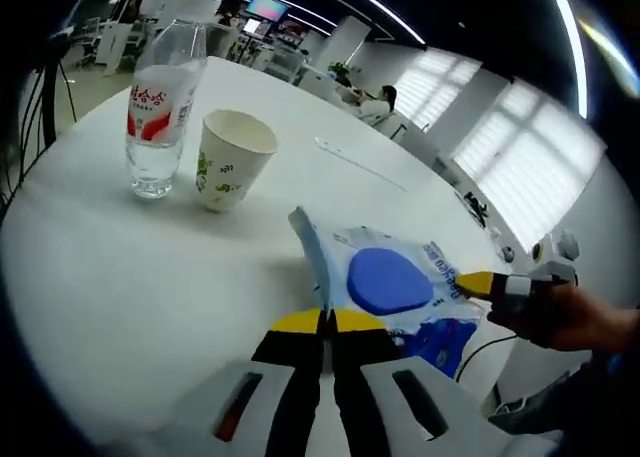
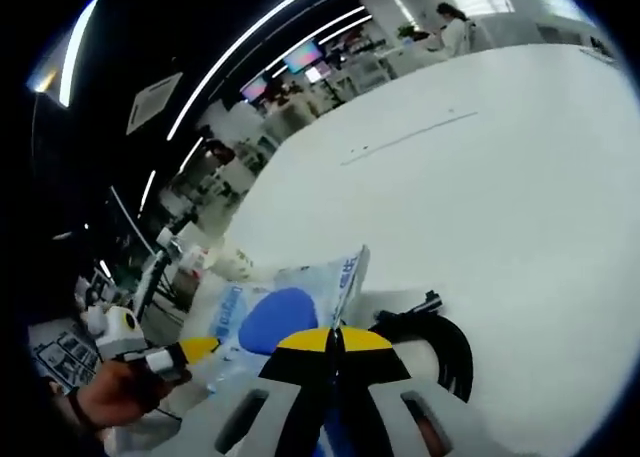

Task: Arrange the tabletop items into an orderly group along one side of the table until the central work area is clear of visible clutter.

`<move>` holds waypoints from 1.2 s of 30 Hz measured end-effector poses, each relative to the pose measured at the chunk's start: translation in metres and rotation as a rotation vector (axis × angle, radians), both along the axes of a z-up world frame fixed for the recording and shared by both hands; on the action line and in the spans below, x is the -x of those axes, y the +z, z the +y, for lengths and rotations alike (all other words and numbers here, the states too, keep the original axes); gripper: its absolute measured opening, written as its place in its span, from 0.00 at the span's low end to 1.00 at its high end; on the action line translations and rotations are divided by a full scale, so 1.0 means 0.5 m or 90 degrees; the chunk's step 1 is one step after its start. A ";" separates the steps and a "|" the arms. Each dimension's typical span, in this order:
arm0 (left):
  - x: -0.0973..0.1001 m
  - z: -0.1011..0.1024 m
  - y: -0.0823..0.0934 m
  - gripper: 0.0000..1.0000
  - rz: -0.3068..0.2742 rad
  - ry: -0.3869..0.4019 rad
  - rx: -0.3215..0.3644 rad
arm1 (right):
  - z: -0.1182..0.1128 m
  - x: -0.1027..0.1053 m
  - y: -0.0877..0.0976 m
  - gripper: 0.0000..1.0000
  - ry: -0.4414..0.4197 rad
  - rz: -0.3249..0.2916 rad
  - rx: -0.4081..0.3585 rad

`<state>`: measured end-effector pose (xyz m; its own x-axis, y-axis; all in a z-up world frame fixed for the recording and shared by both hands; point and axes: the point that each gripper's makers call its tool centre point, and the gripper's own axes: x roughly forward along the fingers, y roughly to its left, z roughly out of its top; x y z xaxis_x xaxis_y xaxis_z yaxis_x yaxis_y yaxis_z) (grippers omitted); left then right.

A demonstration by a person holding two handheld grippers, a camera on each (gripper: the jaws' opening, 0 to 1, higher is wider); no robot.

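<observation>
Packet: your blue-and-white plastic packet [image 1: 395,277] lies on the white round table [image 1: 120,287], close to the edge nearest you, one end lifted off the surface. In the right gripper view the same packet [image 2: 270,312] sits at the table's rim.
Left gripper: your left gripper [image 1: 327,322] has its yellow-tipped jaws pressed together on the raised edge of the packet. In the right gripper view, this gripper [image 2: 195,349] comes in from the left, held in your hand [image 2: 115,392].
Right gripper: your right gripper [image 2: 334,339] has its jaws closed on the packet's upturned edge. In the left gripper view it [image 1: 478,284] reaches in from the right, your hand [image 1: 570,317] behind it, yellow tip touching the packet's far side.
Bottle: clear water bottle [image 1: 160,107] with a red-and-white label stands upright, well in from the edge, toward the far side from you.
Cup: paper cup [image 1: 232,160] with a green print stands upright just beside the bottle, apart from the packet.
Cable: black cable [image 2: 440,342] loops on the table just beside your right gripper.
Background: open office with desks, screens and a seated person [image 1: 375,102] beyond the table.
</observation>
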<state>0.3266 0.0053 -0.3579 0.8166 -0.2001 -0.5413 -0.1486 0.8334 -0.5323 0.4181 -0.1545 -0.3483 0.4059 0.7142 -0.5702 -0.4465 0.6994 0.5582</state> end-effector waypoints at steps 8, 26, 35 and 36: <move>-0.025 -0.033 0.021 0.00 -0.009 -0.021 0.001 | -0.040 -0.007 0.010 0.00 -0.026 -0.008 -0.003; -0.089 -0.009 0.006 0.00 -0.016 -0.018 0.003 | -0.039 -0.048 0.003 0.00 -0.019 -0.018 0.007; -0.100 0.011 -0.004 0.00 -0.011 -0.001 -0.004 | -0.011 -0.066 -0.001 0.00 0.013 -0.027 0.022; -0.102 0.013 -0.004 0.00 -0.010 0.001 -0.003 | -0.004 -0.076 -0.004 0.00 0.016 -0.027 0.023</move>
